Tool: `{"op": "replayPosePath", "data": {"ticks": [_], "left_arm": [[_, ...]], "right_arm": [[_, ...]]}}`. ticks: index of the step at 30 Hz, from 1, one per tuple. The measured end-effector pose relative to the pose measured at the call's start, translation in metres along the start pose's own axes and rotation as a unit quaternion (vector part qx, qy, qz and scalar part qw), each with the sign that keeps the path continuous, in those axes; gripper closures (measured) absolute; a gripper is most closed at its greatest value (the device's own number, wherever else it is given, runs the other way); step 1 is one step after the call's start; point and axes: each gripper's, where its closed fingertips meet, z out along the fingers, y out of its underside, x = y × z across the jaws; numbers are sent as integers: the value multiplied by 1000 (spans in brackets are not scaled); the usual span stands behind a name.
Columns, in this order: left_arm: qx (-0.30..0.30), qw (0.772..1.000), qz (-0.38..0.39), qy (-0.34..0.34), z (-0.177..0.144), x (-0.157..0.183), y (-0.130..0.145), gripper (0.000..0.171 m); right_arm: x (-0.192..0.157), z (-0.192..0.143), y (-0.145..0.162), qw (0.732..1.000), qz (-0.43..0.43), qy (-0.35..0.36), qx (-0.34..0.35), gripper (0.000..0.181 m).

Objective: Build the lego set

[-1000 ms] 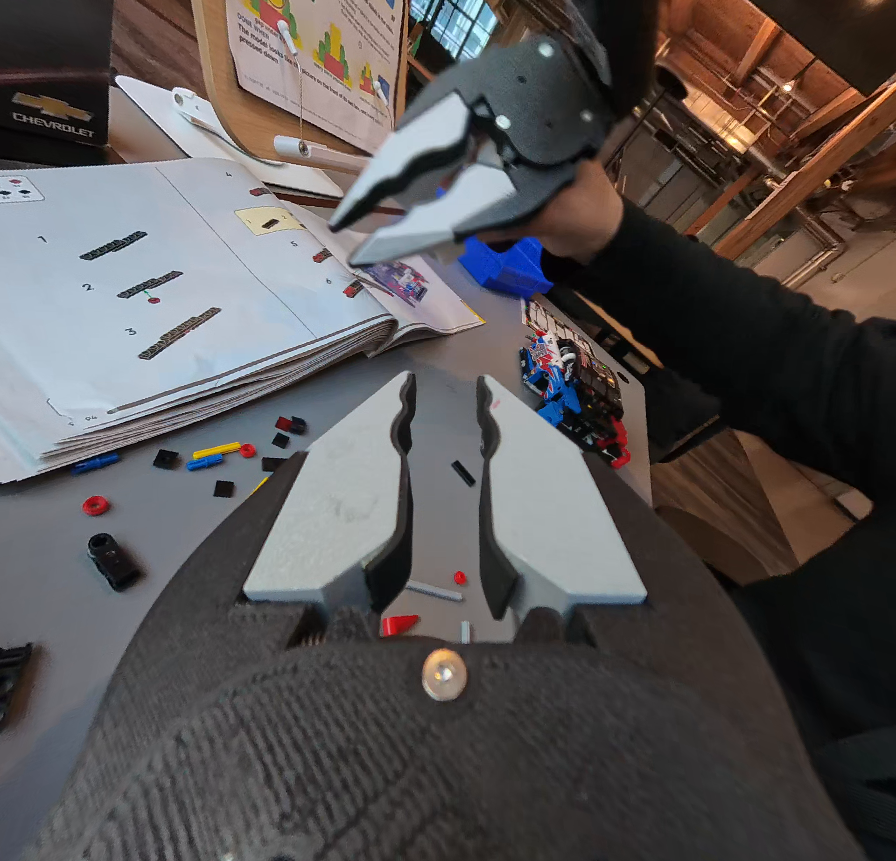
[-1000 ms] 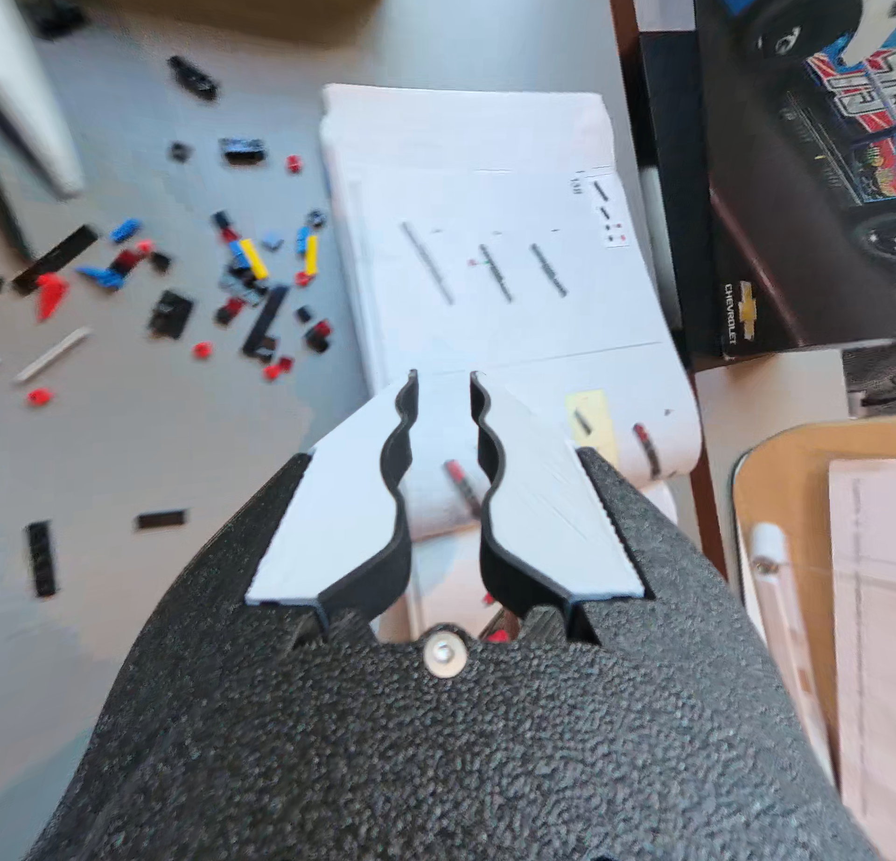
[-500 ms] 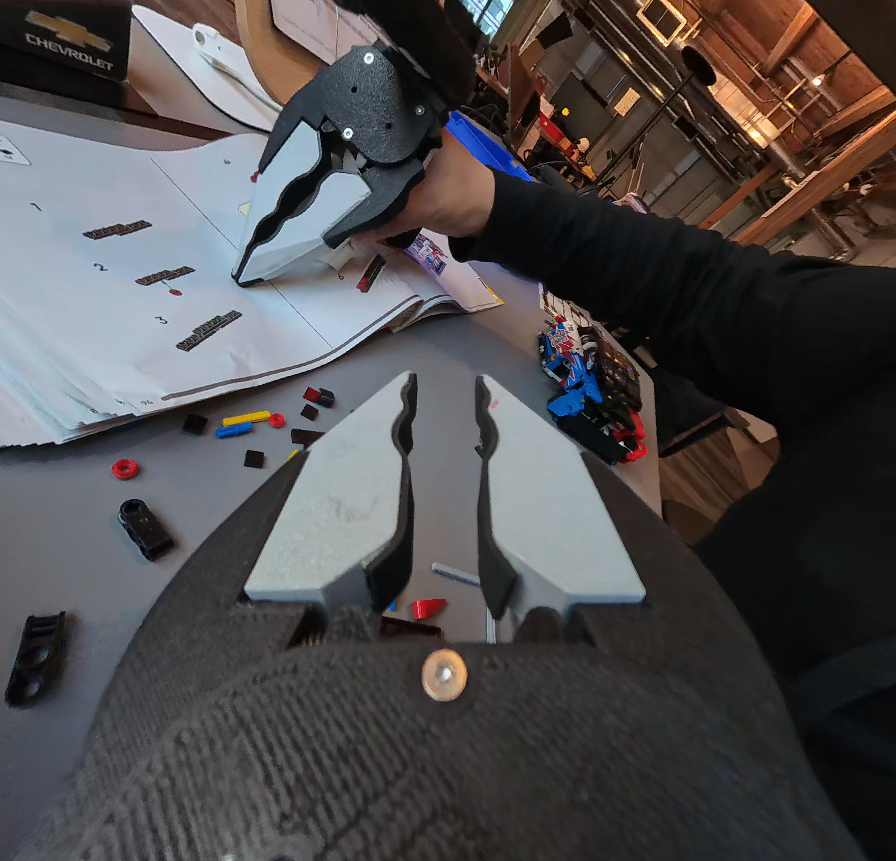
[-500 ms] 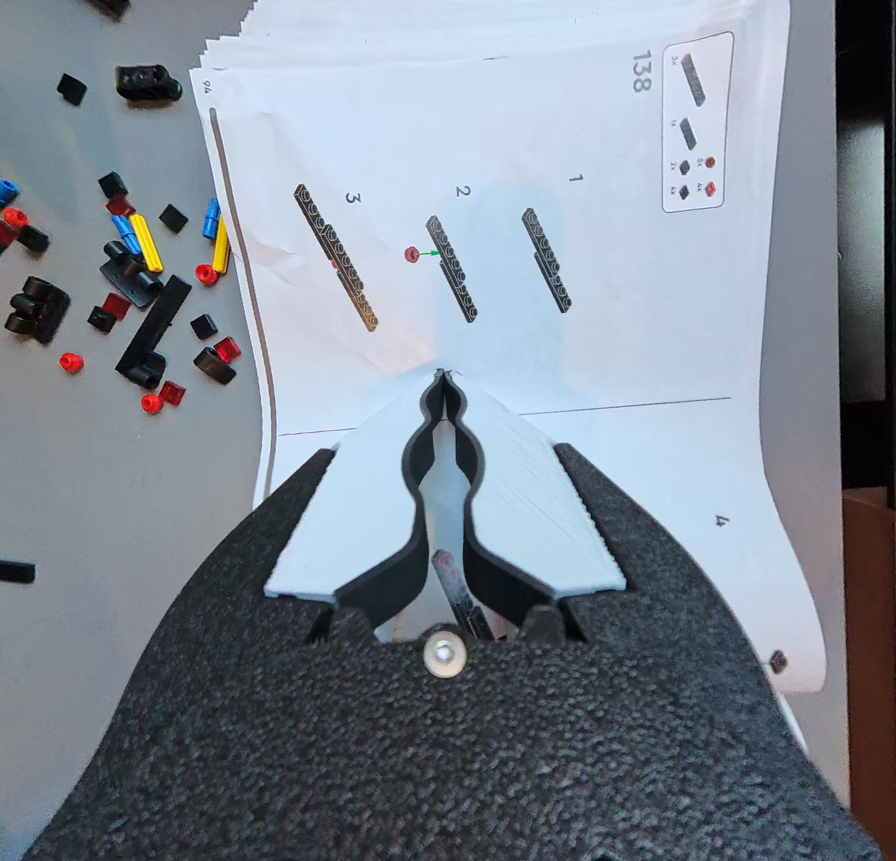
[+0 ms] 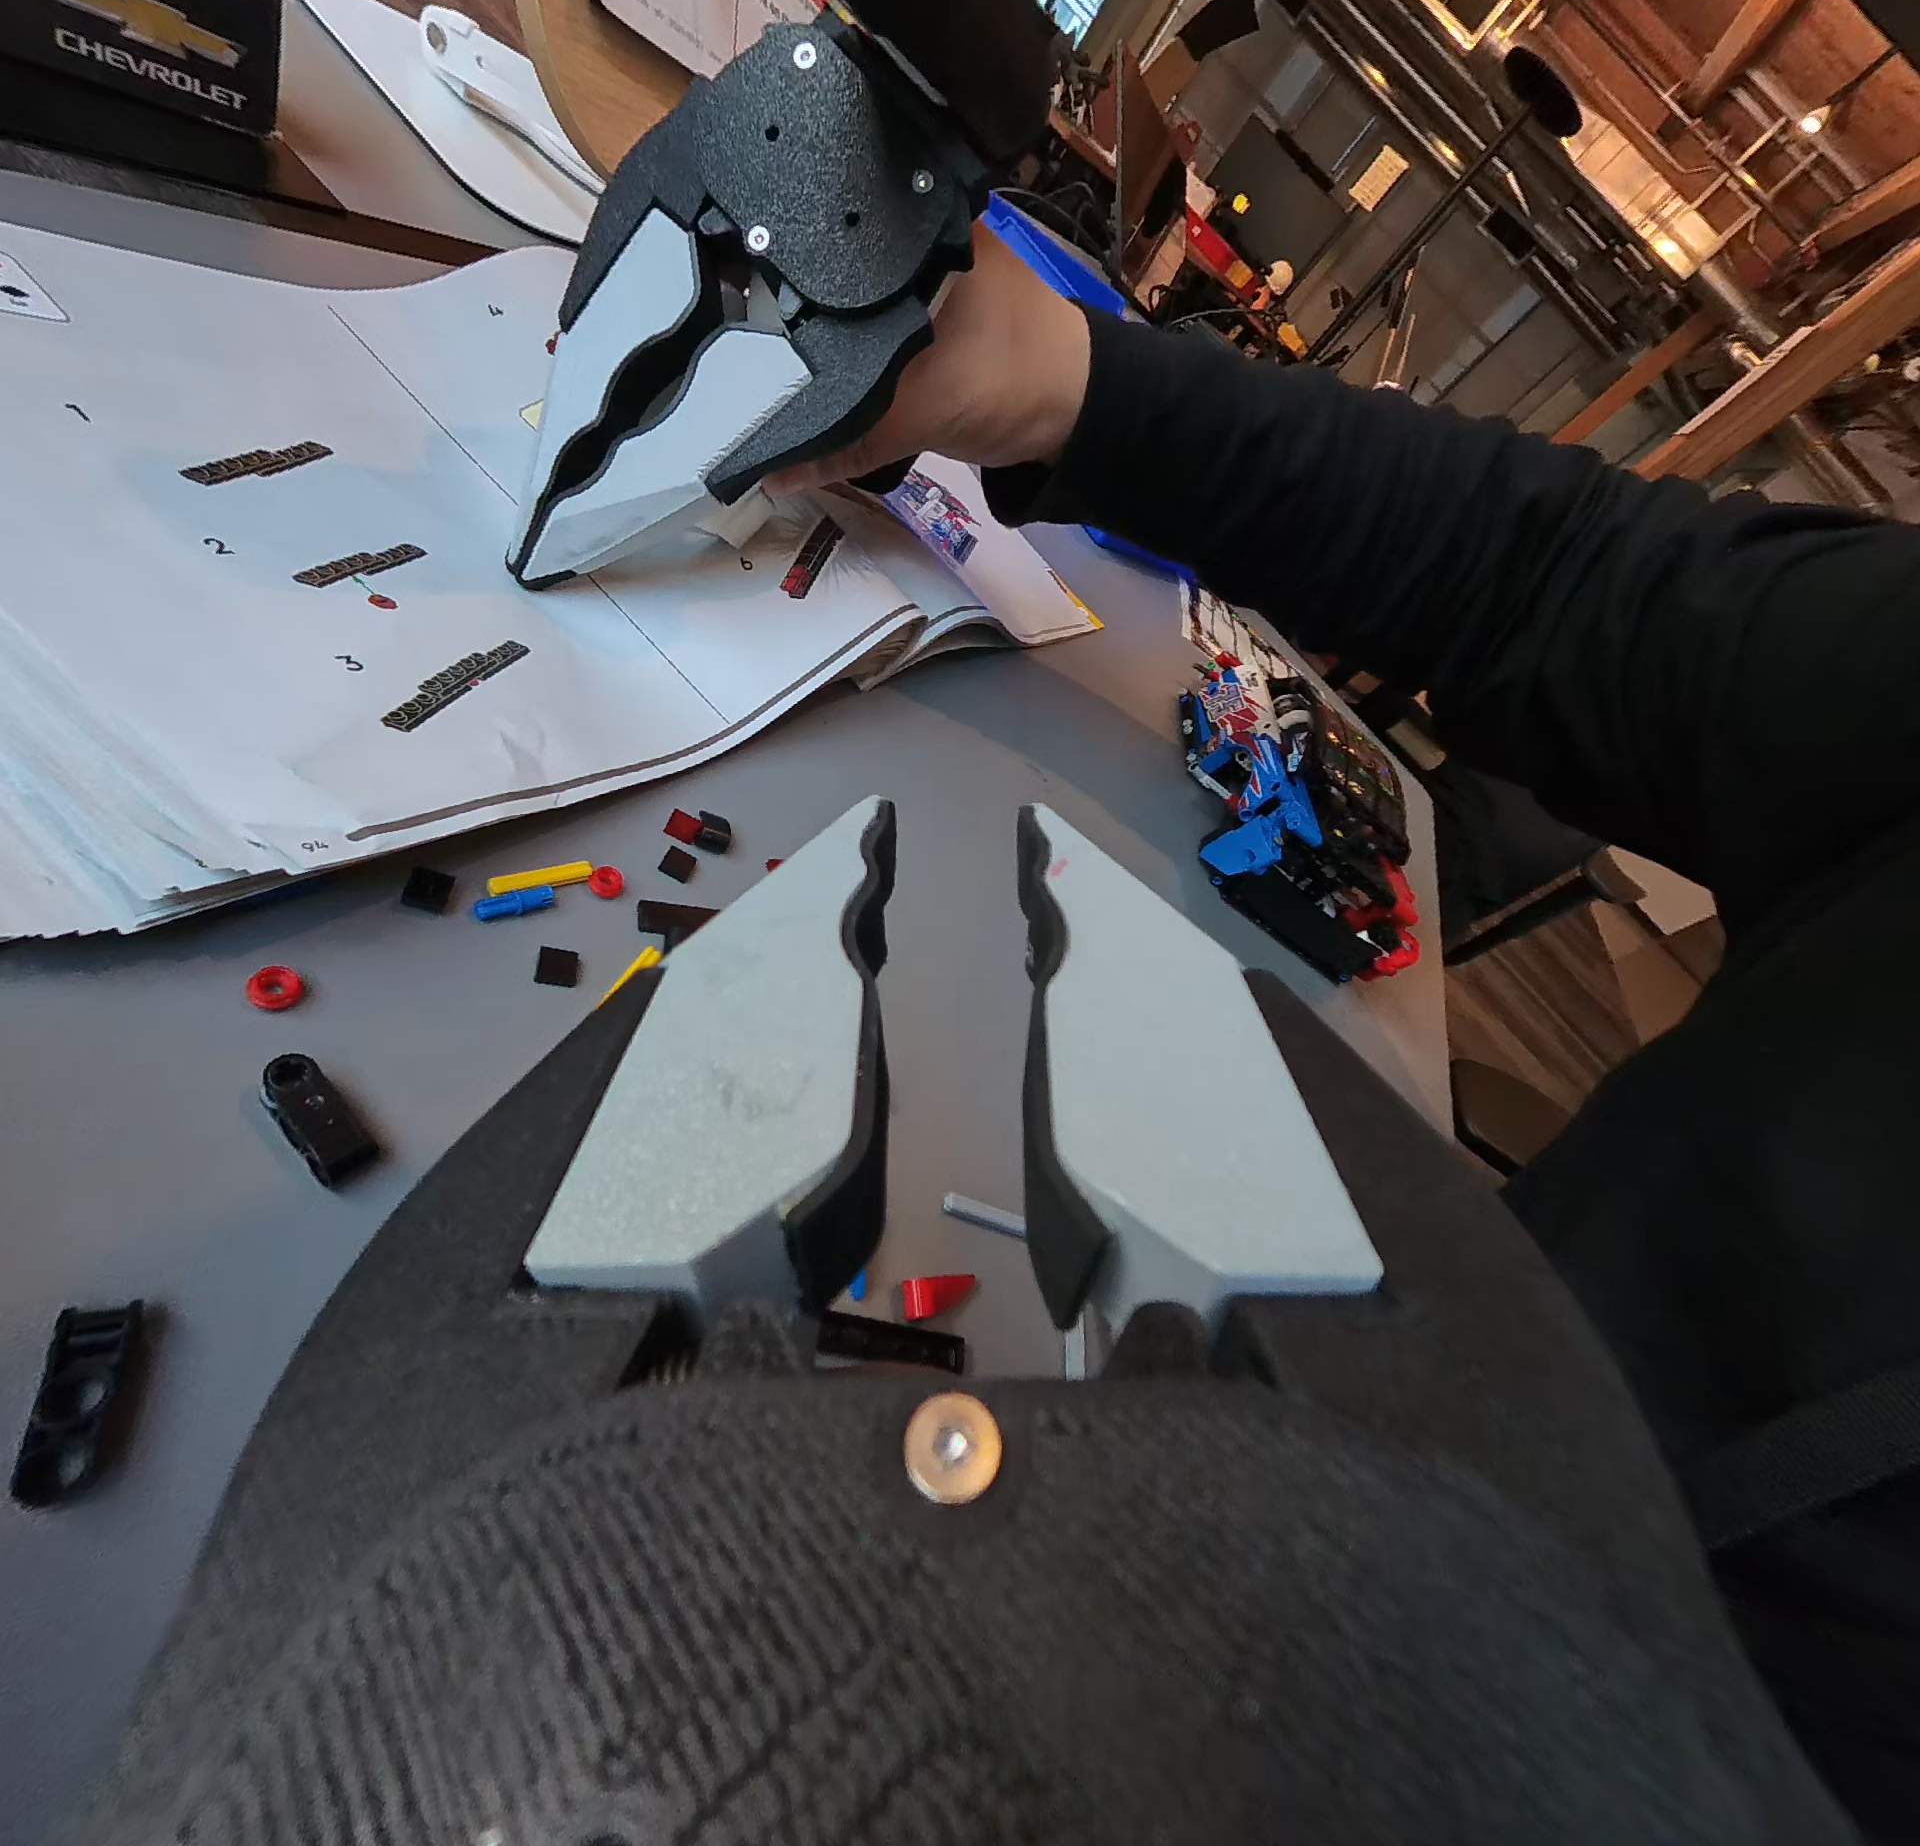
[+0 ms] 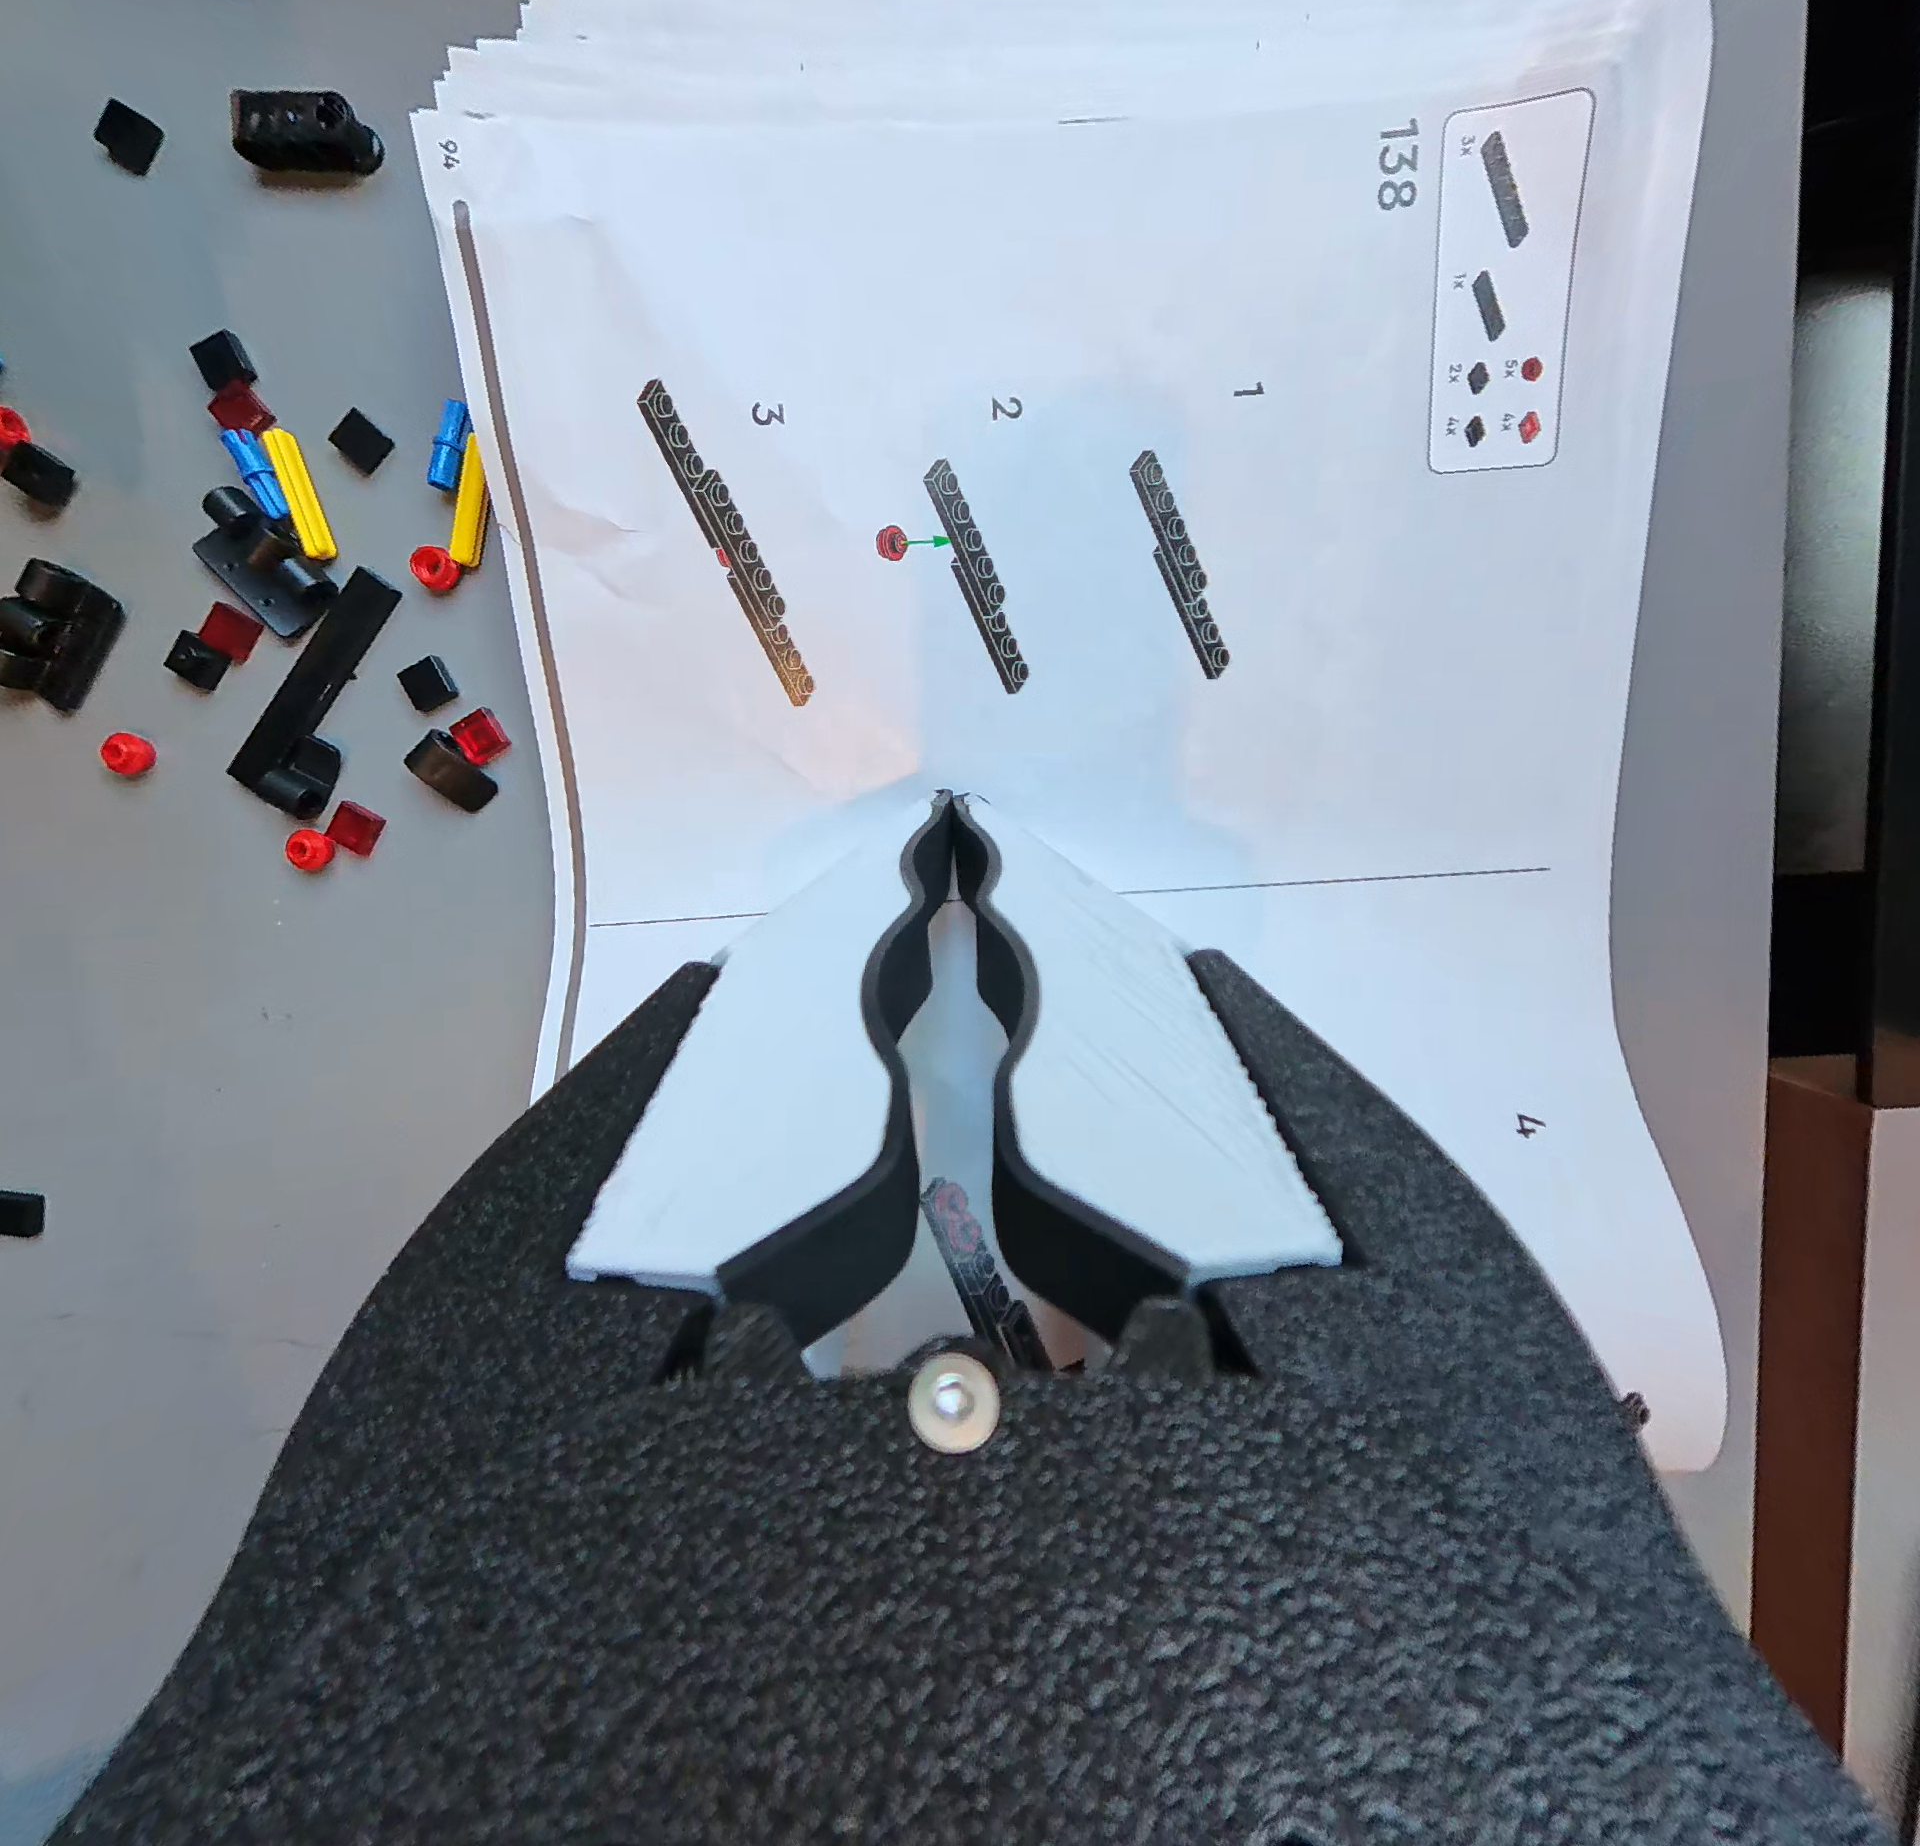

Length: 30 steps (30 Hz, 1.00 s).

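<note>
Lego instruction booklet (image 6: 1039, 290): open on the grey desk (image 5: 156, 1173), far left. Right gripper (image 6: 951, 804) has come down from mid-air, jaws now together, tips pressing the page, likely flattening it. Part-built blue car (image 5: 1299, 820): desk's right edge. Left gripper (image 5: 951, 861): jaws apart, empty, over loose pieces (image 6: 301, 591). Containers: blue bin (image 5: 1049, 258), contents hidden.

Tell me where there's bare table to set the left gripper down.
Bare grey table lies on the near left, between the black connector and the black beam, and between the left gripper and the car model. It is crowded along the booklet edge, where small bricks cluster. The right gripper presses on the booklet.
</note>
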Motion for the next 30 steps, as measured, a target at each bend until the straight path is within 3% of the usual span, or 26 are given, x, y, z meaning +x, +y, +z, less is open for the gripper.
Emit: {"op": "replayPosePath", "data": {"ticks": [9,14,19,30], "left_arm": [[4,1000,-9,3,0,-1,0,151],[5,1000,-7,-3,-1,-4,-1,151],[-3,1000,-14,-3,1,-7,4,152],[-7,1000,-16,-6,2,-9,7,152]], "right_arm": [[-1,0,0,1000,-3,-3,4,181],[-26,-1,2,999,-37,-29,5,181],[-30,-1,3,998,-60,-11,22,181],[-30,-1,3,998,-32,-34,38,181]]}}
